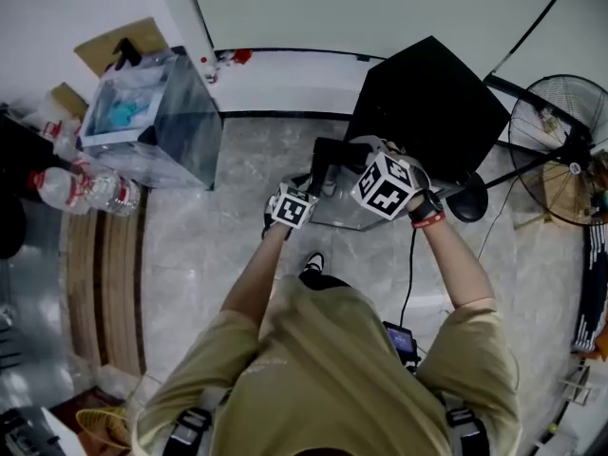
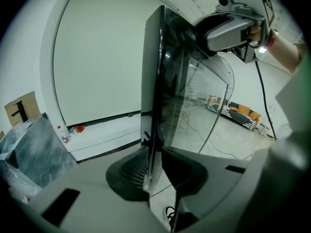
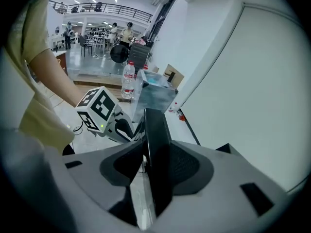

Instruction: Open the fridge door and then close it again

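Observation:
The small black fridge (image 1: 432, 93) stands on the floor against the white wall, its glass door (image 1: 334, 190) swung out toward me. In the head view my left gripper (image 1: 290, 207) is at the door's near edge and my right gripper (image 1: 385, 186) at its top edge. The left gripper view looks along the door's dark edge (image 2: 154, 81), which runs between the pads of my left gripper (image 2: 154, 152), clamped on it. In the right gripper view my right gripper (image 3: 154, 159) is likewise shut on the door's black frame (image 3: 156, 135), with the left gripper's marker cube (image 3: 97, 108) just beyond.
A clear plastic box (image 1: 152, 112) stands at the left by the wall, with water bottles (image 1: 90, 190) beside it. A floor fan (image 1: 560, 150) on a stand is at the right. A black cable (image 1: 410, 274) runs down past my right arm.

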